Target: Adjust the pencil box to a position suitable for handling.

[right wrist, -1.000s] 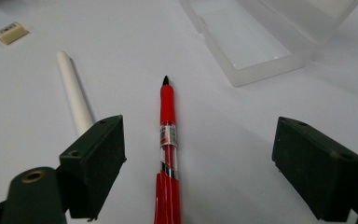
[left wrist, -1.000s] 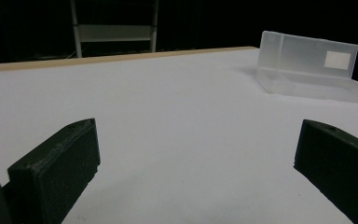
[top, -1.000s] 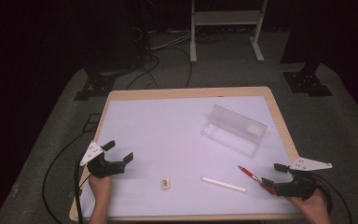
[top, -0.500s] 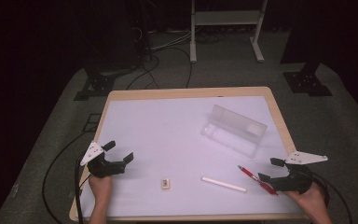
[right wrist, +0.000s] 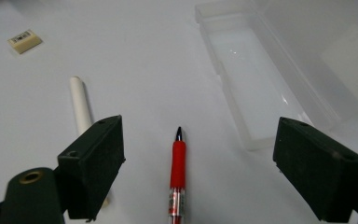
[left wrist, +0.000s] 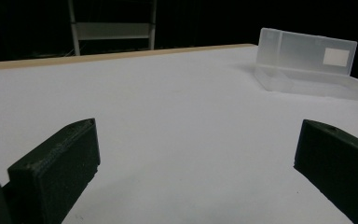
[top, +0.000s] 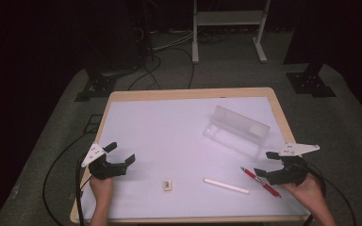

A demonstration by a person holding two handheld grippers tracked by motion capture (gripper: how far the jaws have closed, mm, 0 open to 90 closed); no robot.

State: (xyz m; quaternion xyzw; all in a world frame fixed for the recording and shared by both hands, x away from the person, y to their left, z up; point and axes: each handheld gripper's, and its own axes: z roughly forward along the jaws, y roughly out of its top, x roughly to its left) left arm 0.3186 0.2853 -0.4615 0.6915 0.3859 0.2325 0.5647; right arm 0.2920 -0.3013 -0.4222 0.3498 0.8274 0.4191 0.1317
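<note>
You're holding the right tongs (top: 267,164) wide apart, gripping nothing, low over the tabletop (top: 169,132) near its right front corner. The red pen (top: 260,181) is lying flat right under them; in the right gripper view the pen (right wrist: 177,179) is sitting between the two jaws, tip pointing away from you, not touching either. The white stick (top: 226,185) is lying just left of the pen, apart from it, with its near end passing behind the left jaw. The clear plastic case (top: 238,132) is lying open beyond the pen, lid up. The small eraser (top: 168,185) is sitting farther left, well apart. You're keeping the left tongs (top: 121,157) spread too, empty, hovering near the left front edge, aimed across the tabletop toward the case (left wrist: 307,60).
</note>
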